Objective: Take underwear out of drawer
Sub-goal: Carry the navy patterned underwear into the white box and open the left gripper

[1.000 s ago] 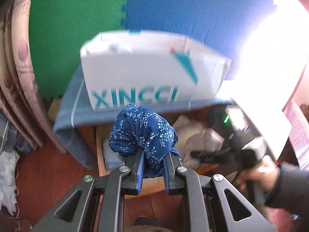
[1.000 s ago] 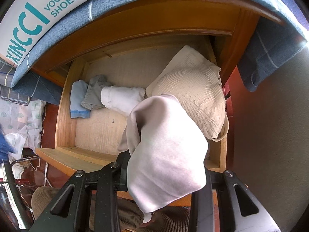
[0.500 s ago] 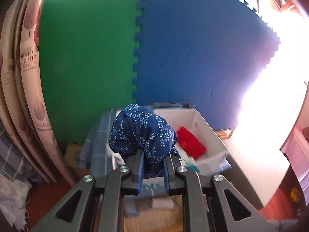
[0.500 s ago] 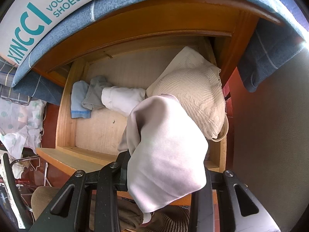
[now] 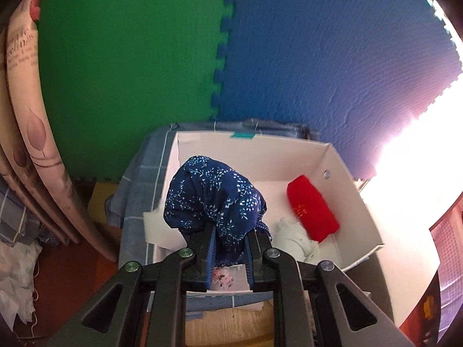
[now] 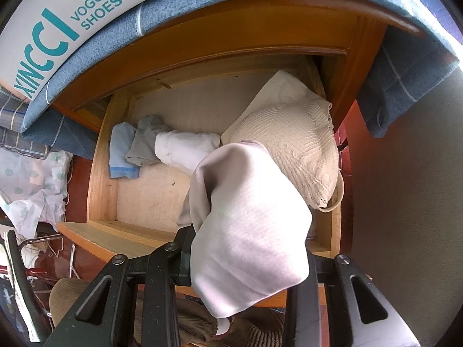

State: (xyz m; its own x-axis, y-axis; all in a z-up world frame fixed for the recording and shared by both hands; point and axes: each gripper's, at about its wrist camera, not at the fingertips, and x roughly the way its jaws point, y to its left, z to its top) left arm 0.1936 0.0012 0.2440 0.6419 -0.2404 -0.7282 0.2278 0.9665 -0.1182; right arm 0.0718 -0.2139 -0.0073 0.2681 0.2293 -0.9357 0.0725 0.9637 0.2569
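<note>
My left gripper (image 5: 228, 232) is shut on blue floral underwear (image 5: 212, 195) and holds it above the open white shoe box (image 5: 353, 190), over its left half. A red folded garment (image 5: 312, 209) and a pale one (image 5: 292, 238) lie in the box. My right gripper (image 6: 246, 248) is shut on pale pink underwear (image 6: 251, 231), held over the front of the open wooden drawer (image 6: 99, 173). In the drawer lie a cream knit garment (image 6: 292, 136), a white one (image 6: 182, 147), a grey one (image 6: 144, 141) and a light blue one (image 6: 121, 150).
The box stands on a blue checked cloth (image 5: 136, 185) over the cabinet top (image 6: 231, 37). Green and blue foam mats (image 5: 220, 66) cover the wall behind. A curtain (image 5: 26, 115) hangs at the left. Loose white cloth (image 6: 31, 179) lies left of the drawer.
My left gripper has risen from in front of the drawer to above the shoe box, carrying the blue underwear. My right gripper has stayed nearly still.
</note>
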